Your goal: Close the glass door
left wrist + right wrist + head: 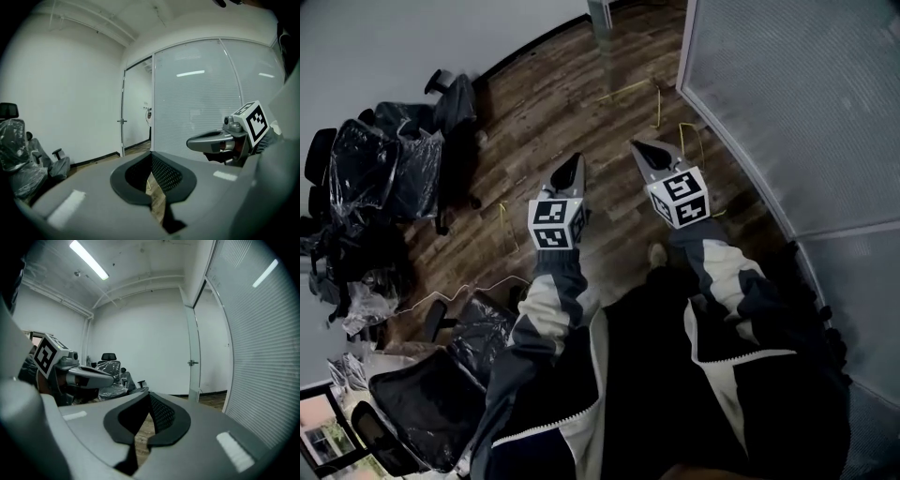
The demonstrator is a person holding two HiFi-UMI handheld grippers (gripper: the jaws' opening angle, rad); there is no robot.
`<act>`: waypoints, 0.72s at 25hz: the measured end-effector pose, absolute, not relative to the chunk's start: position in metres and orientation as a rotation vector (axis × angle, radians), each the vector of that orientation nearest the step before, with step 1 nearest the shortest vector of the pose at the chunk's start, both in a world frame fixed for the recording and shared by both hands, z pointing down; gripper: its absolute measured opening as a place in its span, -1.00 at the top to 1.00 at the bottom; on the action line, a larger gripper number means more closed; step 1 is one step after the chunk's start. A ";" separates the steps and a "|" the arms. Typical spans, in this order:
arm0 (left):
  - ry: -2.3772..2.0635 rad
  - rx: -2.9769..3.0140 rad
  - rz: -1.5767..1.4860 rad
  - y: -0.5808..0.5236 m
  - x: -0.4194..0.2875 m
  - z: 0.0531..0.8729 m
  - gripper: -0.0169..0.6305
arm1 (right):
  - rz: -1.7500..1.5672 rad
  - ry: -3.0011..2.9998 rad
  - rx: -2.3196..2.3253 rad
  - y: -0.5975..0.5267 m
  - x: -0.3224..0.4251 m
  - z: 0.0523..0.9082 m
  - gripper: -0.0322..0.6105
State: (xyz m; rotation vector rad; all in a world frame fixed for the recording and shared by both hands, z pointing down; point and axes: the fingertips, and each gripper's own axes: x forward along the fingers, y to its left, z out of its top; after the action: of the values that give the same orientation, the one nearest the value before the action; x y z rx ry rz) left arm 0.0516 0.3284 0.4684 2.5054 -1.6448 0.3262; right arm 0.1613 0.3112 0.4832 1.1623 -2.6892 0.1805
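The glass door [123,121] stands open far ahead, a narrow upright pane with a small handle, left of the frosted glass wall [201,103]. In the right gripper view the same door [191,363] shows beside the wall's edge. Its lower part [602,21] reaches the head view's top. My left gripper [571,167] and right gripper [643,148] are held side by side over the wood floor, well short of the door. The left gripper [151,155] is shut with nothing in it, and so is the right gripper [149,395].
Office chairs wrapped in plastic [389,169] stand along the left wall, with another chair [441,398] near my left side. Yellow cables [680,131] lie on the floor by the striped glass wall [806,103], which curves along the right.
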 end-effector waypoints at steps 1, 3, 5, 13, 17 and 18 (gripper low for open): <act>-1.661 2.493 0.333 0.315 0.053 0.466 0.93 | 0.167 -2.700 1.133 0.298 0.162 0.482 0.89; -1.691 2.459 0.321 0.289 0.058 0.461 0.93 | 0.139 -2.717 1.088 0.271 0.167 0.479 0.89; -1.710 2.421 0.306 0.266 0.063 0.458 0.93 | 0.114 -2.731 1.059 0.244 0.173 0.476 0.89; -1.789 2.381 0.349 0.213 0.074 0.462 0.93 | 0.141 -2.775 0.987 0.175 0.186 0.480 0.89; -1.805 2.376 0.353 0.192 0.067 0.461 0.93 | 0.160 -2.788 0.956 0.155 0.174 0.484 0.89; -1.802 2.370 0.347 0.187 0.064 0.461 0.93 | 0.164 -2.788 0.950 0.150 0.170 0.485 0.89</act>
State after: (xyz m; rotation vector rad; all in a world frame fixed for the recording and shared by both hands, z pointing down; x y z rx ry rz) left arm 0.0645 0.1870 0.4609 2.3698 -1.8017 0.3472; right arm 0.1704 0.1501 0.4846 0.9498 -2.7877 0.1636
